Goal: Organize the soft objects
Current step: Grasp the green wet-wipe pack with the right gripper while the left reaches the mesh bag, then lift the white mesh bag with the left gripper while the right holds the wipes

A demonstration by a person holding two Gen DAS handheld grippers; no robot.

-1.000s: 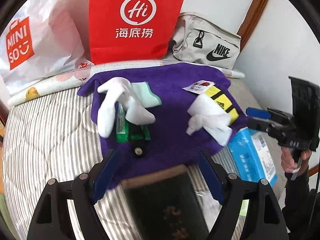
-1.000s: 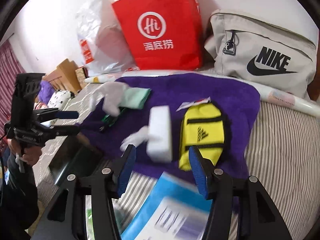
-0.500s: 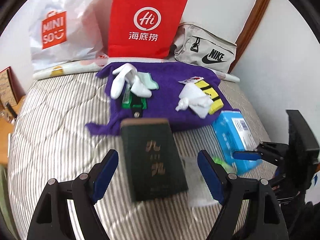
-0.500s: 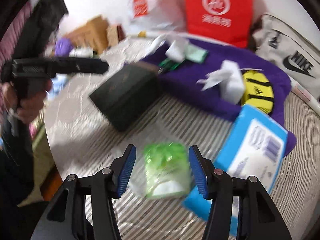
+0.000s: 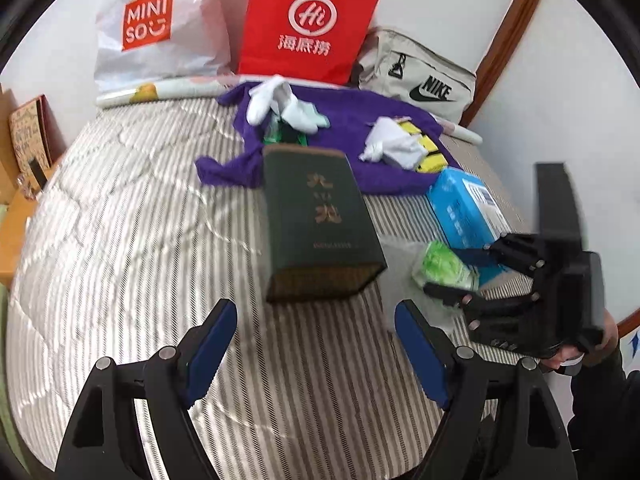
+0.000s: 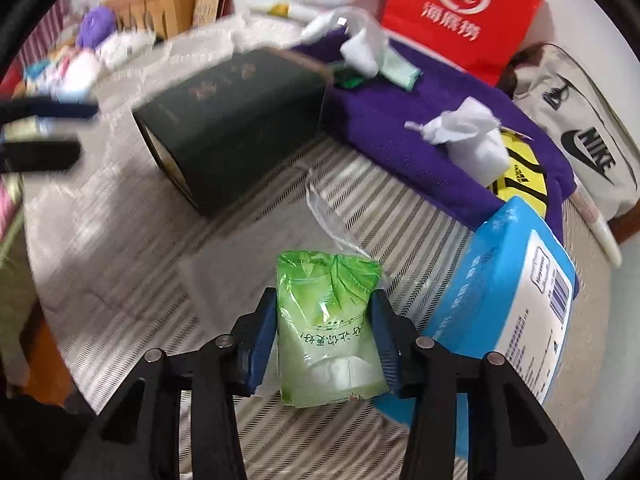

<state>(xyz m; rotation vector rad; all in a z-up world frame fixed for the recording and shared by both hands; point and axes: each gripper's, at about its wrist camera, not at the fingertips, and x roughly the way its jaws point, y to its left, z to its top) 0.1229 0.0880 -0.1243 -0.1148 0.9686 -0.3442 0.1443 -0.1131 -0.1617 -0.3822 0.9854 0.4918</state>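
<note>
A green tissue pack [image 6: 328, 320] lies on the striped bed, and my right gripper [image 6: 325, 336] is closed around it, a blue pad touching each side. The pack also shows in the left wrist view [image 5: 444, 268] with the right gripper [image 5: 460, 272] on it. My left gripper [image 5: 316, 344] is open and empty above the bed, short of a dark green box [image 5: 316, 220] lying on its side. A purple towel [image 5: 360, 112] behind carries white socks [image 5: 280, 100], crumpled white tissue [image 5: 392, 144] and a yellow pouch [image 5: 428, 148].
A blue tissue package [image 6: 512, 300] lies right beside the green pack. A red paper bag [image 5: 308, 24], a white Miniso bag [image 5: 148, 28] and a grey Nike bag [image 5: 424, 76] stand along the back wall. A clear plastic film [image 6: 324, 216] lies on the bed.
Both grippers pulled back from the towel. The right gripper swung down over the green pack and its jaws closed in on it. The left gripper stayed open.
</note>
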